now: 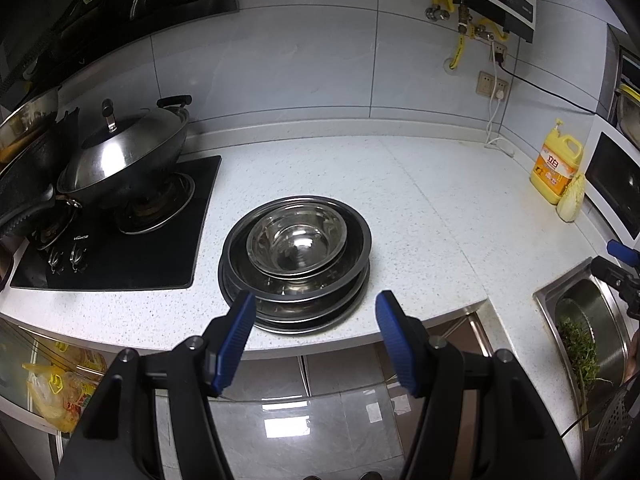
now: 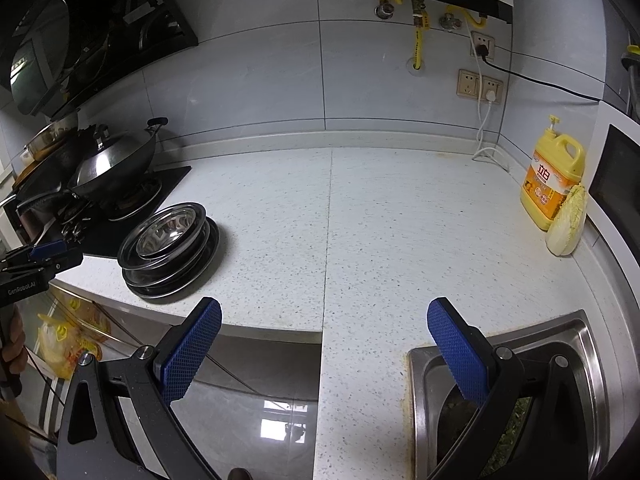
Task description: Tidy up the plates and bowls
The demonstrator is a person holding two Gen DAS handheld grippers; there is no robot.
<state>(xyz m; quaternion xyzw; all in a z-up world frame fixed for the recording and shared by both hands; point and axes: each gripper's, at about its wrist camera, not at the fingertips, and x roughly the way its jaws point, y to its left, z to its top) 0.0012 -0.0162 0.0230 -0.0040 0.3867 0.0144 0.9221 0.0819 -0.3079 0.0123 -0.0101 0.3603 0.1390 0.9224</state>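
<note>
A stack of steel plates [image 1: 352,280] with nested steel bowls [image 1: 296,242] on top sits near the front edge of the white counter. The same stack [image 2: 170,248] shows at the left in the right wrist view. My left gripper [image 1: 316,312] hangs open just in front of the stack, off the counter edge, with nothing between its blue pads. My right gripper [image 2: 324,320] stands open over the counter's front edge, right of the stack, with empty jaws. Its tip [image 1: 620,254] shows at the right edge of the left wrist view. The left gripper [image 2: 44,254] appears at the left edge of the right wrist view.
A black hob [image 1: 120,248] with a lidded wok [image 1: 124,156] lies left of the stack. A steel sink [image 2: 576,344] with greens sits at the right. A yellow detergent bottle [image 2: 554,176] and a cabbage [image 2: 568,220] stand by a white microwave [image 1: 612,184]. Wall sockets and cords hang behind.
</note>
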